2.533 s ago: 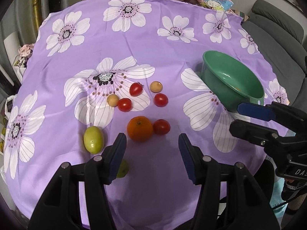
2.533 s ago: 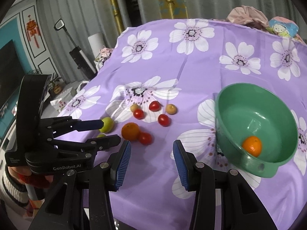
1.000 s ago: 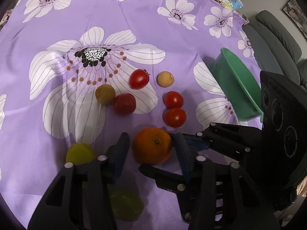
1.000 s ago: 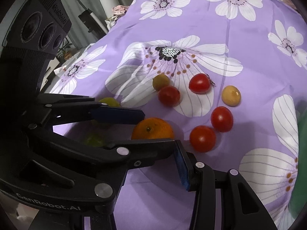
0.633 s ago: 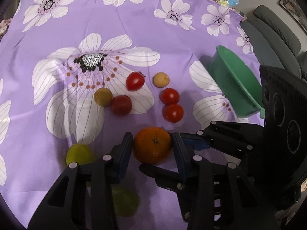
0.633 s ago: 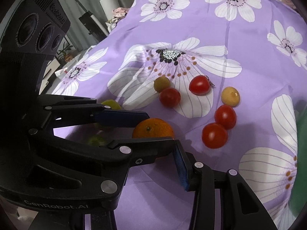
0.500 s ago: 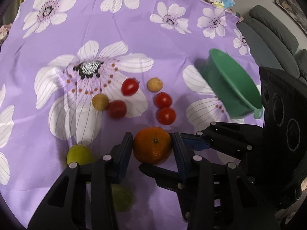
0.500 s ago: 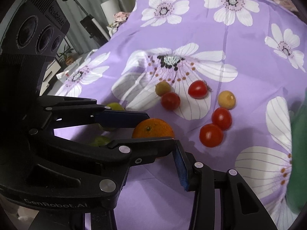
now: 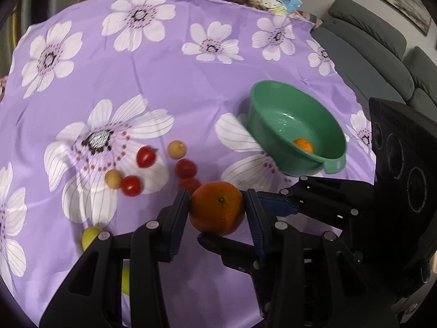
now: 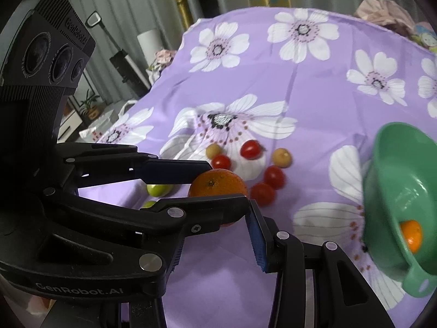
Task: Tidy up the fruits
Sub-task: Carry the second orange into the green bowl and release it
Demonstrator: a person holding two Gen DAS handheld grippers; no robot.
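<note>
- Left gripper (image 9: pixel 217 211): both blue pads pressed against the sides of the large orange (image 9: pixel 217 211), jaws parted only to the fruit's width. Orange appears held above the purple flowered cloth (image 9: pixel 169 82) on the desk.
- Right gripper (image 10: pixel 215 235): jaws spread wide, nothing between them. It sits just beside and under the left gripper; one finger runs beneath the orange in the left wrist view. Whether it touches the fruit, cannot tell.
- Green bowl (image 9: pixel 275 104) stands to the right of the held orange, apart from it, with a small orange (image 9: pixel 303 145) inside.
- On the cloth beyond the gripper: red tomatoes (image 9: pixel 146 156), two small yellowish fruits (image 9: pixel 177 149).
- Green fruit (image 9: pixel 90 235) lies near the left finger, partly hidden.
</note>
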